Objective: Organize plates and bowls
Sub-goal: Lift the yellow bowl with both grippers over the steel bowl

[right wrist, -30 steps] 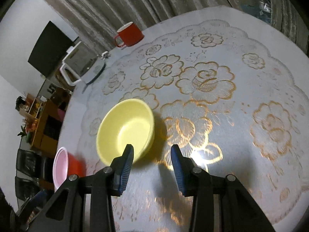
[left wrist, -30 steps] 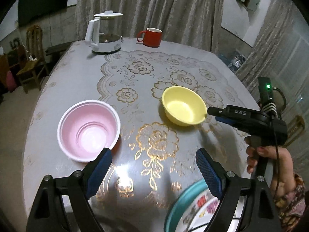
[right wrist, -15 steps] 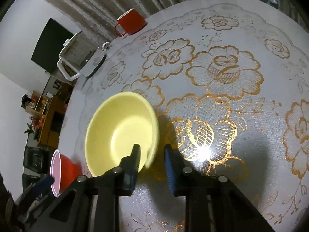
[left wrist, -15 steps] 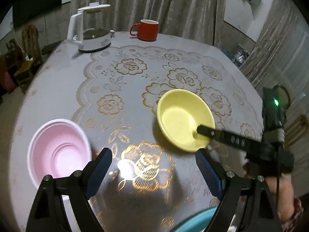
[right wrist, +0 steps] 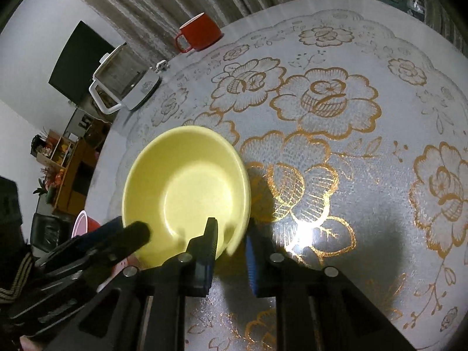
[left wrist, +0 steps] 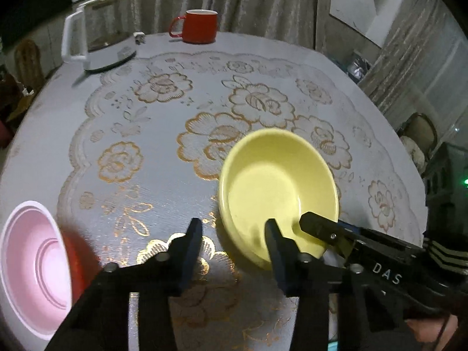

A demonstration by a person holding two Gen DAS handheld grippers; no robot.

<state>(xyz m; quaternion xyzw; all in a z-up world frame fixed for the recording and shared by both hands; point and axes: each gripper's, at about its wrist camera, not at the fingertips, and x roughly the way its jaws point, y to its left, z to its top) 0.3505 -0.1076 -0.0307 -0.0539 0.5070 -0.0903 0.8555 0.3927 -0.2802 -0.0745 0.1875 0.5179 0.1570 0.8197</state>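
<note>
**Both tongs closing in on the yellow bowl**

Left wrist view: the left tongs (left wrist: 232, 241) are closing, straddling the near rim of the yellow bowl (left wrist: 272, 187) on the worktop (left wrist: 163, 146), likely to steady it. A second ago they gaped wide by the pink bowl (left wrist: 32, 269).

Right wrist view: the right tongs (right wrist: 231, 241) are closing to a narrow pinch on the bowl's rim, one finger inside, one outside, ready to lift. Earlier they stood short of it.

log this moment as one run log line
right gripper: closing on near rim of yellow bowl | left gripper: closing, one finger inside bowl, wall between | pink bowl: untouched
</note>
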